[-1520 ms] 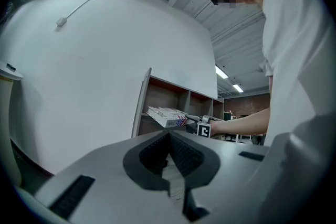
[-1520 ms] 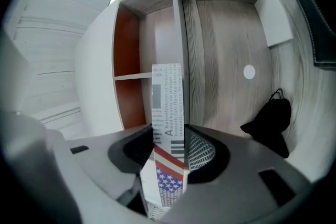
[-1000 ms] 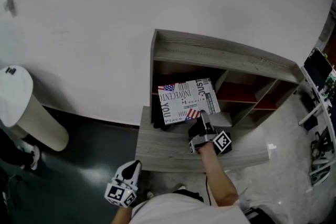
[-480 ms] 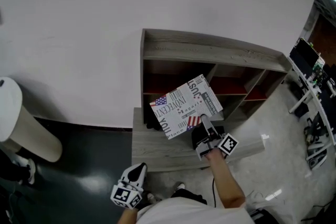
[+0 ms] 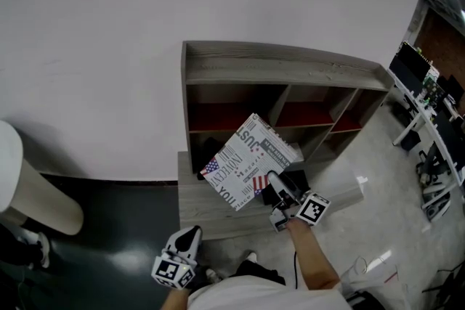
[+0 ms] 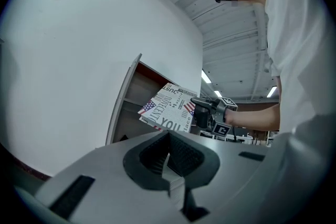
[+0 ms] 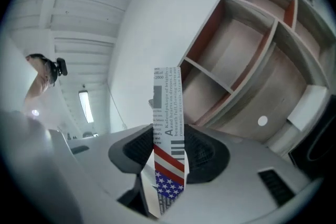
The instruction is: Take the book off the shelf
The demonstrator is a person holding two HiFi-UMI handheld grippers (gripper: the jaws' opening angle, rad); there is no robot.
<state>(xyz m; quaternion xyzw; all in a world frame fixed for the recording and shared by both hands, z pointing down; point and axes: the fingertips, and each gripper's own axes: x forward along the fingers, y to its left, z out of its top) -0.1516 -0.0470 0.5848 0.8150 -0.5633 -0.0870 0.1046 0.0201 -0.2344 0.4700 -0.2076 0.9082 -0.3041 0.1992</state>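
Observation:
The book (image 5: pixel 245 158), with a newspaper-print cover and US flag patches, is held tilted in the air in front of the grey wooden shelf (image 5: pixel 283 67), clear of its compartments. My right gripper (image 5: pixel 272 183) is shut on the book's lower right corner. In the right gripper view the book (image 7: pixel 167 113) stands edge-on between the jaws of the right gripper (image 7: pixel 169 153). My left gripper (image 5: pixel 186 237) hangs low at the left, apart from the book, its jaws closed on nothing. The left gripper view looks past the left gripper (image 6: pixel 168 159) at the book (image 6: pixel 167 108) and the right gripper (image 6: pixel 202 113).
A low grey step (image 5: pixel 211 208) runs along the front of the shelf. Something dark (image 5: pixel 205 149) sits in the lower left compartment. A white cylinder (image 5: pixel 25 185) stands at the far left on the dark floor. Desks with equipment (image 5: pixel 425 94) line the right side.
The right gripper has drawn the book out of the shelf toward me and upward, rolling it so it now sits diagonally. The left gripper has barely moved.

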